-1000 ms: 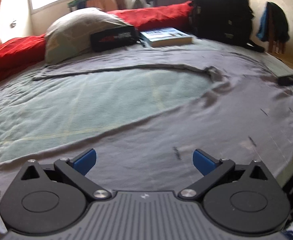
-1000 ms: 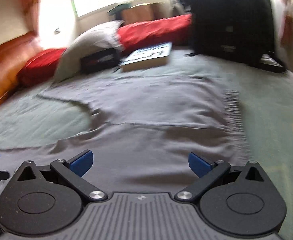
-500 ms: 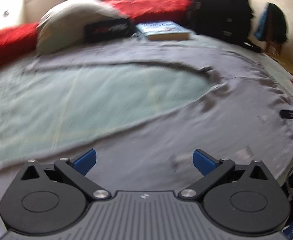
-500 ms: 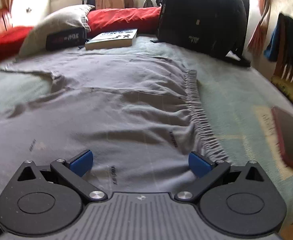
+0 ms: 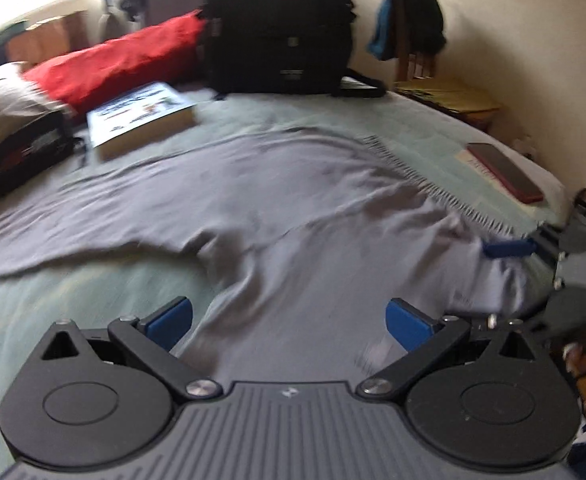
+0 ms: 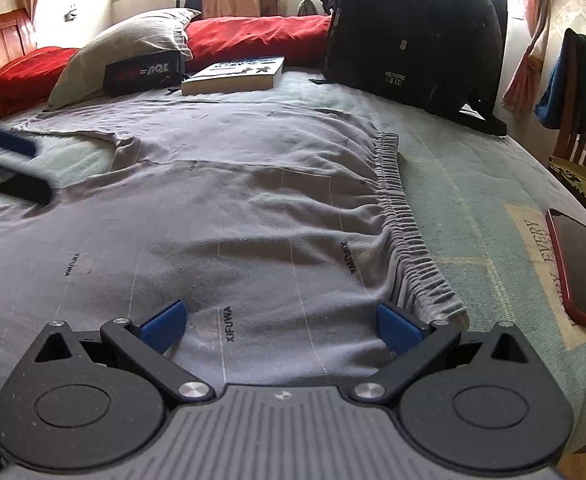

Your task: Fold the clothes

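Grey trousers (image 6: 253, 208) spread flat across the green bedspread (image 6: 473, 184), waistband (image 6: 409, 224) just ahead and to the right of the right gripper (image 6: 281, 322), legs running away to its left. Right gripper: jaws wide apart, nothing between them but cloth lying underneath, right fingertip (image 6: 399, 328) almost at the near corner of the waistband. Left gripper (image 5: 289, 320): jaws likewise wide apart and empty, poised above the near trouser leg, crotch fork (image 5: 221, 252) just ahead and slightly left. Same trousers (image 5: 293, 208) ahead of it, blurred there, so hard to say whether the pads touch fabric or only hang over it.

Thin, soft knit by the look of it: light, limp, no stiffness to carry a shape, likely to sag and drag once lifted. Wrinkles near the waistband suggest easy bunching. Gathered elastic at the waistband thicker and grippier than the rest, probably the surest place to pinch; near corner of it for the right gripper, near leg's outer edge for the left. Both layers to be caught together, otherwise only the top sheet likely to come up. Little risk of slipping on the bedspread, more of pulling the bedspread along.

Well clear beyond both grippers: book (image 6: 233, 74), black backpack (image 6: 413, 32), pillow (image 6: 129, 52). Red phone (image 6: 581, 268) off to the right of the right gripper, near the bed edge, worth avoiding in any sweep.
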